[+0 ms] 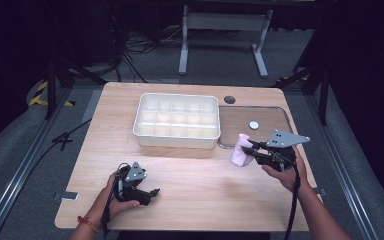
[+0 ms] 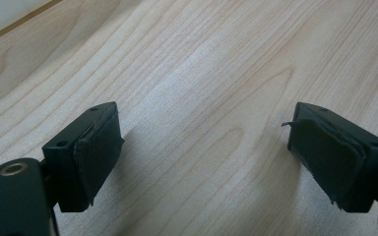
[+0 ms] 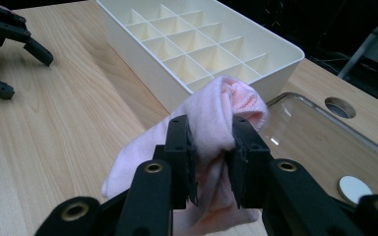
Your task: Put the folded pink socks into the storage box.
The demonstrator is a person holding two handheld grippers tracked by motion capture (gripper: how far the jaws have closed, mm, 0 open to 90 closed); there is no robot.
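Note:
A rolled pale pink sock (image 3: 211,118) is pinched between the pads of my right gripper (image 3: 210,147), which is shut on it. In the high view that sock (image 1: 239,150) hangs just off the table near the white box's front right corner, with the right gripper (image 1: 252,148) pointing left at it. My left gripper (image 1: 152,193) rests low at the front left, open. Its jaws stand wide over bare wood with nothing between its pads (image 2: 98,147). The left gripper (image 3: 15,49) also appears far off in the right gripper view.
A white compartment box (image 1: 176,135) with several empty cells stands mid-table. To its right lies a clear flat tray (image 1: 275,112) with a small white disc (image 1: 253,125) on it. A round cable hole (image 1: 229,99) sits behind the tray. Bare wood (image 1: 200,180) spans the front.

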